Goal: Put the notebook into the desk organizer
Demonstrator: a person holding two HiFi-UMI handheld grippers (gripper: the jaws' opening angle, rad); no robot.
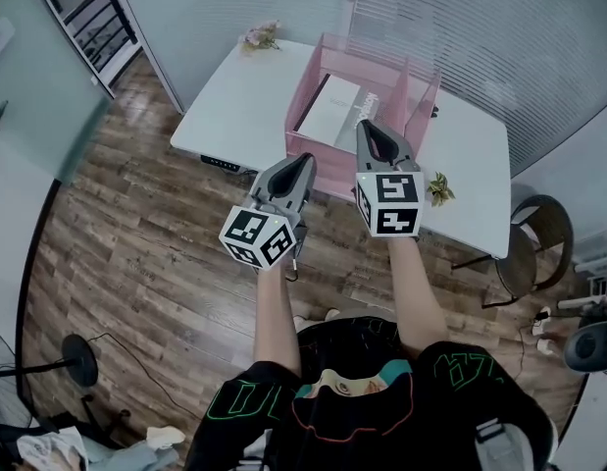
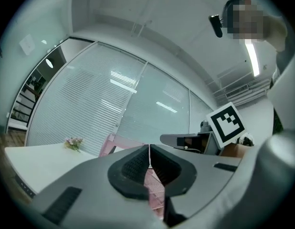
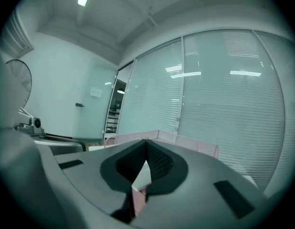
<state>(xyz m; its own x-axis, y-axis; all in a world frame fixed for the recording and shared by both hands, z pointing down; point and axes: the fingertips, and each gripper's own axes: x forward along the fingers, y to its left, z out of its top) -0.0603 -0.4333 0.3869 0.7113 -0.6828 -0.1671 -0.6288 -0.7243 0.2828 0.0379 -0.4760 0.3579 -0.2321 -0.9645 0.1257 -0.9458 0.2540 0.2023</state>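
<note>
A pink mesh desk organizer (image 1: 305, 94) stands on the white table (image 1: 234, 106). A white notebook (image 1: 332, 108) lies inside its left compartment, leaning toward a divider. My left gripper (image 1: 305, 159) hovers at the table's front edge just before the organizer, jaws pressed together with nothing between them. My right gripper (image 1: 366, 126) is raised over the organizer's front wall, to the right of the notebook, also shut and empty. In the left gripper view the shut left gripper (image 2: 148, 150) points over the organizer (image 2: 110, 145). The right gripper view shows the shut right gripper (image 3: 146, 142) before the organizer's rim (image 3: 190, 144).
A small flower bunch (image 1: 261, 35) sits at the table's far left corner and a little plant (image 1: 440, 188) near its front right edge. A round stool (image 1: 534, 243) stands right of the table, a fan base (image 1: 77, 361) on the wood floor at left. Glass walls with blinds stand behind.
</note>
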